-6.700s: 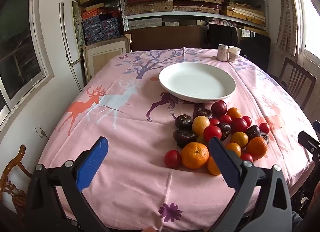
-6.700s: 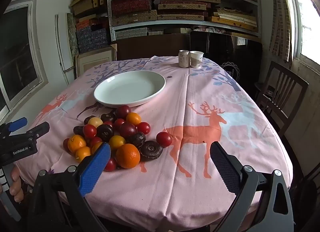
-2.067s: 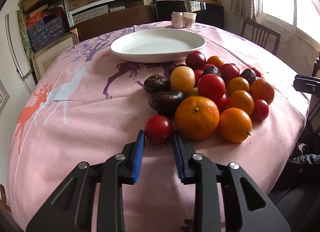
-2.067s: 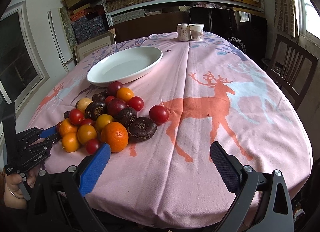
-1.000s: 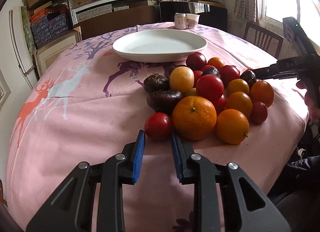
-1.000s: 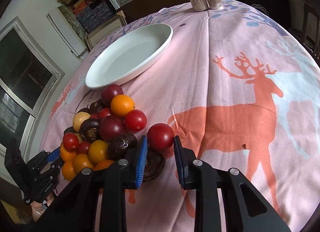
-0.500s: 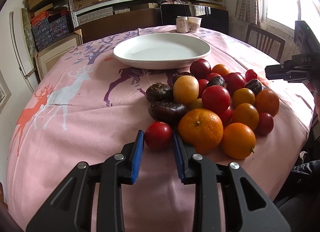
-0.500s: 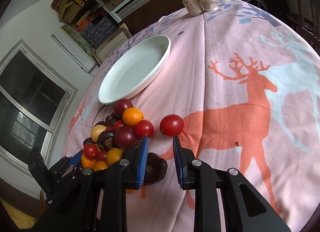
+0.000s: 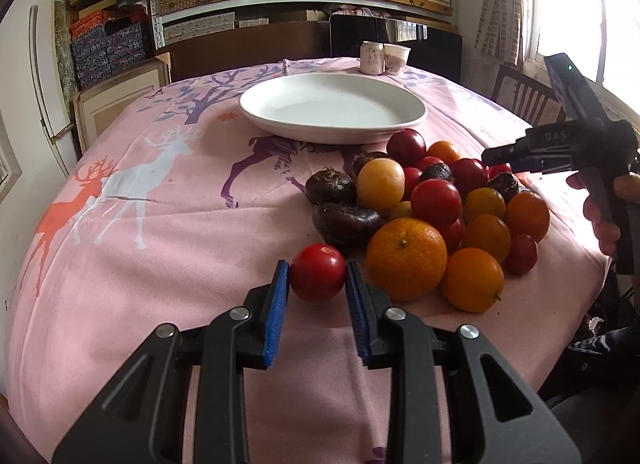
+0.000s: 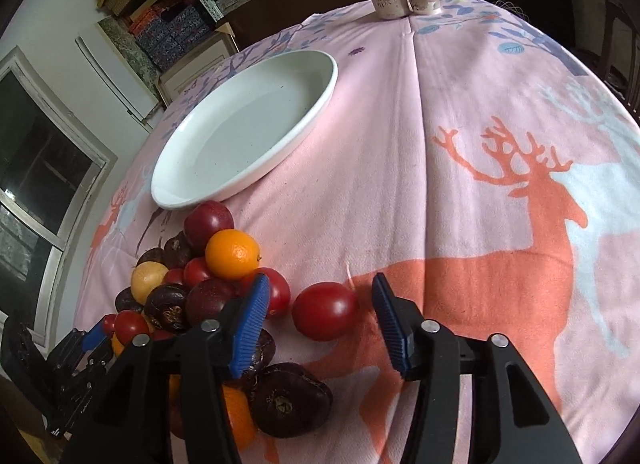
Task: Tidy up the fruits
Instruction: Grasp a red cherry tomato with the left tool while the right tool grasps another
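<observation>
A heap of red, orange and dark purple fruits [image 9: 436, 200] lies on the pink tablecloth in front of a white plate [image 9: 332, 112]. My left gripper [image 9: 318, 276] is shut on a red tomato [image 9: 318, 272] at the heap's near edge. My right gripper [image 10: 320, 304] is open, its blue pads on either side of another red tomato [image 10: 325, 311] that rests on the cloth, not touching it. The heap [image 10: 192, 284] and the plate [image 10: 240, 132] also show in the right wrist view. The right gripper shows at the right of the left wrist view [image 9: 520, 156].
A can [image 9: 371, 58] and a paper cup [image 9: 396, 59] stand at the table's far edge. Wooden chairs [image 9: 524, 100] stand at the right. Shelves with boxes fill the back wall. A large orange [image 9: 406, 258] lies right beside the held tomato.
The right gripper's jaws have widened and it has dropped towards the lone red tomato, which now sits between its pads. The left gripper stays shut on its tomato.
</observation>
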The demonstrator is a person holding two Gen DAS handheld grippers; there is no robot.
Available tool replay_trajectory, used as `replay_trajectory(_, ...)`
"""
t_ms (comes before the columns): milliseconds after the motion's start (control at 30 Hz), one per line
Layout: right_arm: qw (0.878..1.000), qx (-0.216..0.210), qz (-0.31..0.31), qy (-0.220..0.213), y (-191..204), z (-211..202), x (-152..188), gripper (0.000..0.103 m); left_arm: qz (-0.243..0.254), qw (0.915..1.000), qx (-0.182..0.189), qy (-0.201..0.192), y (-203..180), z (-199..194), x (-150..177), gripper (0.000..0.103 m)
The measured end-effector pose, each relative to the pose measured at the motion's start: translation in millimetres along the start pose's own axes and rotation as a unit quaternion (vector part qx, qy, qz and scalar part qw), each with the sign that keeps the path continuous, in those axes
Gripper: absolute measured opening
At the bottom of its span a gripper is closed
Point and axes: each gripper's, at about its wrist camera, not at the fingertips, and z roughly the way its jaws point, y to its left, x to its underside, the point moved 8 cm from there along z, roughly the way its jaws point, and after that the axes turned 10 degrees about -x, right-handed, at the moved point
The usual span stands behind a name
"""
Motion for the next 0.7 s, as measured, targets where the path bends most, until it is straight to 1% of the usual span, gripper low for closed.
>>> replay_trajectory(33, 1.000, -0.010, 0.007, 0.003, 0.2, -0.1, 1.2, 0.042, -0.006, 1.0000, 0.001, -0.001, 3.0, -1.8, -0.9, 0.028)
replay_trajectory(67, 1.000, -0.022, 0.015, 0.006, 1.0, -1.5, 3.0, 0.033, -0.011, 0.9999, 0.002, -0.002, 5.8, -3.6, -1.6, 0.028)
replay_trajectory(133, 0.998, -0.046, 0.035, 0.013, -0.1, -5.1, 7.1, 0.030, -0.017, 0.9999, 0.000, -0.004, 10.2, -6.5, -3.3, 0.028)
replay_trajectory(233, 0.996, -0.067, 0.051, 0.015, -3.9, -11.8, 10.2, 0.032, -0.019, 0.9998, 0.005, -0.007, 11.4, -9.0, -4.9, 0.028)
replay_trajectory(300, 0.997, -0.063, 0.045, 0.014, -4.9, -14.5, 10.4, 0.035, -0.019, 0.9998, 0.008, -0.007, 10.0, -8.5, -4.3, 0.028)
replay_trajectory(400, 0.997, -0.062, 0.040, 0.017, -5.2, -14.4, 12.7, 0.036, -0.016, 0.9998, 0.011, -0.004, 6.2, -6.9, -2.7, 0.028)
replay_trajectory(500, 0.997, -0.058, 0.022, 0.036, 1.1, -7.8, 16.6, 0.038, -0.013, 0.9998, 0.012, -0.003, 4.2, -6.7, -1.4, 0.028)
replay_trajectory(567, 0.998, -0.048, 0.011, 0.035, 2.1, -6.9, 16.4, 0.038, -0.014, 0.9998, 0.011, -0.003, 5.0, -7.6, -1.5, 0.028)
replay_trajectory(700, 0.998, -0.049, 0.009, 0.038, 2.1, -7.2, 17.2, 0.038, -0.017, 0.9998, 0.010, -0.001, 5.8, -6.9, -0.6, 0.028)
